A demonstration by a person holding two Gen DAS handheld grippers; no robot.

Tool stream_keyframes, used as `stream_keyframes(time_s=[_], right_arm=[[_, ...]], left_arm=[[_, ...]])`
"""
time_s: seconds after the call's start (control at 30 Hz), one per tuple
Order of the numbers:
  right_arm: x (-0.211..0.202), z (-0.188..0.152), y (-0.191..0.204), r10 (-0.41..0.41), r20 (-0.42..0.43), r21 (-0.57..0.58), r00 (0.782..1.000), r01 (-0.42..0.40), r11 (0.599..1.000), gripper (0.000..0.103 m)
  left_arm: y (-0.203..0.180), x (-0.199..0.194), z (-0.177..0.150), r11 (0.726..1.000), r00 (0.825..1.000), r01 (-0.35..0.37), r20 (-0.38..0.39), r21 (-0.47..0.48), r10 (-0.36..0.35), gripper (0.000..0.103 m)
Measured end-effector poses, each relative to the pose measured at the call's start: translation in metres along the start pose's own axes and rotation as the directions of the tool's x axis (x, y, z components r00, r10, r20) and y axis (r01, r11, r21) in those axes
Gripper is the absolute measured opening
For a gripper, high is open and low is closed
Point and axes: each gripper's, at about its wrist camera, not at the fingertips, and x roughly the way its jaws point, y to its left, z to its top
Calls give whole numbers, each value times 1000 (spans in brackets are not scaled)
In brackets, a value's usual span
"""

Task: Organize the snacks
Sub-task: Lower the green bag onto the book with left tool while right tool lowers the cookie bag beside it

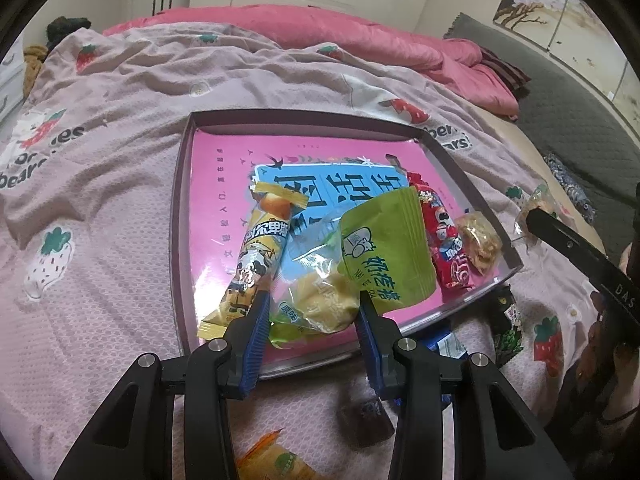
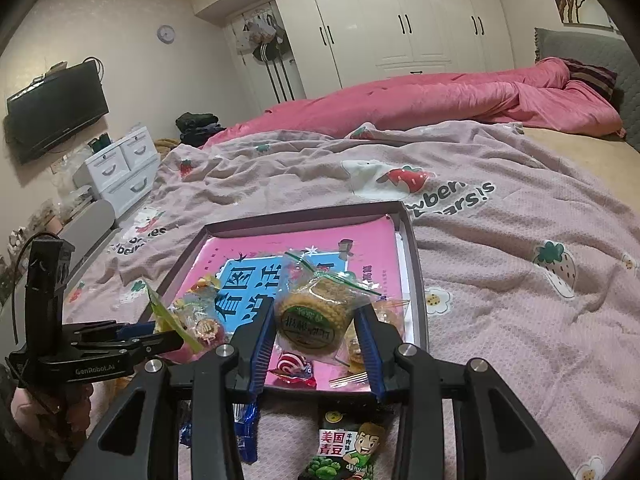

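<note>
- Currently, left wrist view: the left gripper (image 1: 314,312) is standing with its jaws apart over the near edge of the tray (image 1: 182,216), which is lying on the strawberry-print blanket (image 1: 100,184).
- A clear packet of yellow snack (image 1: 320,300) is sitting between the two blue pads (image 1: 258,320); whether either pad is touching it cannot be told.
- A green pouch (image 1: 388,248) is overlapping that packet just beyond the right pad, and a tall yellow candy pack (image 1: 260,256) is lying just beside the left pad.
- A red packet (image 1: 448,240) and a small clear bag of crisps (image 1: 480,240) are lying at the tray's right side.
- Right wrist view: the right gripper (image 2: 314,332) is also standing parted, framing a round cookie pack (image 2: 316,316) in a clear bag inside the tray (image 2: 416,280); contact is unclear.
- A red swirl candy (image 2: 292,366) is lying on the tray floor below that pack.
- A green-pea snack bag (image 2: 348,448) is lying on the blanket (image 2: 520,220) outside the tray, under the gripper.
</note>
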Motion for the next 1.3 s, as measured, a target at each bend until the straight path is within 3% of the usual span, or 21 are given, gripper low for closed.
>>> stream_keyframes(time_s=[1.3], right_arm=[[38, -18, 28, 8, -132, -136, 991, -26, 990, 40]], left_arm=[[-10, 18, 1, 1000, 999, 27, -35, 15, -26, 43]])
